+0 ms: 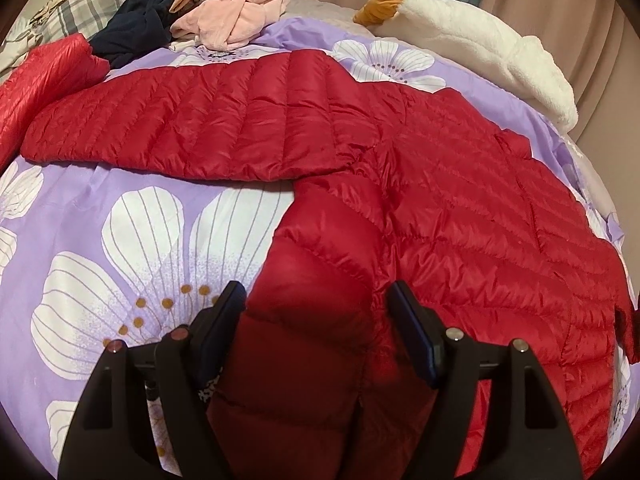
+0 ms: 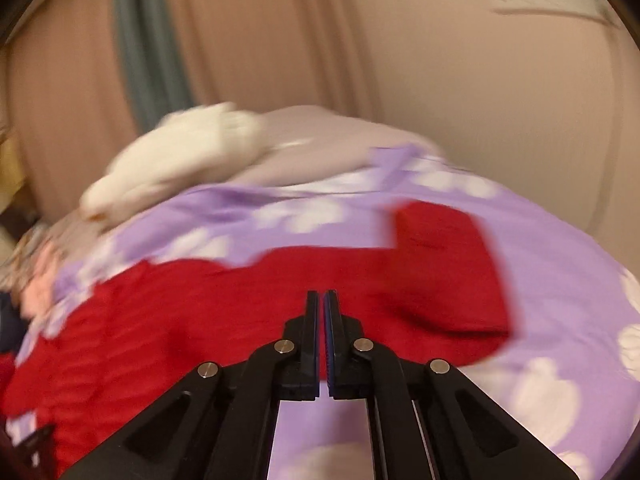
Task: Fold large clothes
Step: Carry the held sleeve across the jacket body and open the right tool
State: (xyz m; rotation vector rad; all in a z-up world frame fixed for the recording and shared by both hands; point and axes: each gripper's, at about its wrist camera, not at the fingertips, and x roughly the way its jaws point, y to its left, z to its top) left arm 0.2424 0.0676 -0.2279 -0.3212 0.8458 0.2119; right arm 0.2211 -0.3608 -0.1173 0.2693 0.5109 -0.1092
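A red quilted down jacket point(image 1: 460, 200) lies spread on a purple bed cover with big white flowers point(image 1: 132, 240). One sleeve point(image 1: 192, 128) stretches left across the bed. A red part of the jacket, likely its hood point(image 1: 320, 280), runs between the fingers of my left gripper point(image 1: 318, 292), whose jaws stand wide open around it. In the blurred right wrist view the jacket point(image 2: 200, 308) lies ahead, with a sleeve point(image 2: 444, 264) sticking up to the right. My right gripper point(image 2: 322, 296) is shut and empty, over the jacket's near edge.
A pile of pink, navy and grey clothes point(image 1: 224, 12) sits at the far left of the bed near plaid pillows point(image 1: 76, 4). A white fleece garment point(image 1: 500, 48) lies along the far right edge. Beige curtains point(image 2: 240, 40) hang behind the bed.
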